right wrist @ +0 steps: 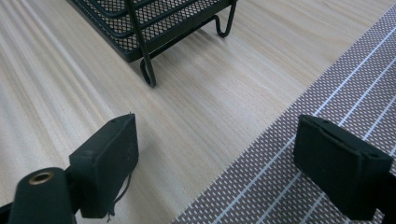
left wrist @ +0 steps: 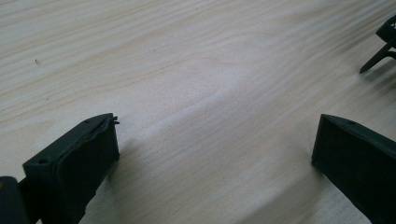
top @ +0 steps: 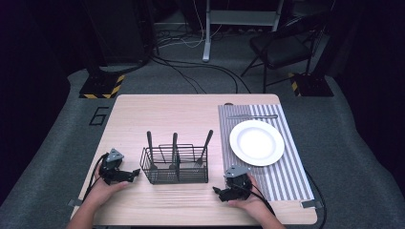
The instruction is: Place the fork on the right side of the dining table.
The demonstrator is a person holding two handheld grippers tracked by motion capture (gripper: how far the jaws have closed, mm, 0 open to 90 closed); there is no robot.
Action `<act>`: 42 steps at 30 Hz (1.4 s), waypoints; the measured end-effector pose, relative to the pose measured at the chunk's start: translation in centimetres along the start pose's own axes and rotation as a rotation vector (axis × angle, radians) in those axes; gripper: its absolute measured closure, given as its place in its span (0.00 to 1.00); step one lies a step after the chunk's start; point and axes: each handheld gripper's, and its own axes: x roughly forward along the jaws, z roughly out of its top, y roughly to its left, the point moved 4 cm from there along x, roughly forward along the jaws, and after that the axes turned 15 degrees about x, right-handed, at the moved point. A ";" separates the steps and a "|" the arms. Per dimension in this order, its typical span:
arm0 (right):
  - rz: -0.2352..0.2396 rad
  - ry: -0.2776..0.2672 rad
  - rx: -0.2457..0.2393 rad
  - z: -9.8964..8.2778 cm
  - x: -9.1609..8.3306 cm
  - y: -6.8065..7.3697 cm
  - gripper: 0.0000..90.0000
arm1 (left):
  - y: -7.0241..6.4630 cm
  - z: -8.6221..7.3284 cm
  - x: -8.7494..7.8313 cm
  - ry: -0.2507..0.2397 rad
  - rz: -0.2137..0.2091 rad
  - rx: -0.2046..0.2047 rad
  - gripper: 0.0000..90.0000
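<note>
The wire caddy (top: 175, 165) stands mid-bench (top: 162, 114), holding three utensils upright. The left claw (top: 128, 175) rests just left of the caddy, jaws wide, empty. The right claw (top: 220, 192) rests near the caddy's front right corner, jaws wide, empty, straddling the striped placemat (right wrist: 327, 93) edge.

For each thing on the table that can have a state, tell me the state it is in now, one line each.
Left gripper: open, nothing between the jaws, resting low on the table.
Right gripper: open, nothing between the jaws, over the placemat's edge.
Wire basket: upright, holding three utensils.
Utensils: standing handle-up in the basket.
Plate: empty, flat on the placemat.
Striped placemat: spread flat.
Knife: lying flat beyond the plate.
</note>
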 end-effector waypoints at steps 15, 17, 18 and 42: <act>0.003 -0.002 0.026 0.4 -0.4 0.2 0.28 | 0.0 0.0 0.0 0.000 0.000 0.000 0.00; 0.012 -0.013 0.031 0.6 -0.7 0.4 0.29 | 0.0 0.0 0.0 0.000 0.000 0.000 0.00; 0.014 -0.016 0.036 0.8 -0.9 0.5 0.29 | 0.0 0.0 0.0 0.000 0.000 -0.001 0.00; 0.050 -0.096 0.072 5.4 -4.8 1.5 0.49 | 0.0 0.0 0.0 0.000 0.001 -0.001 0.00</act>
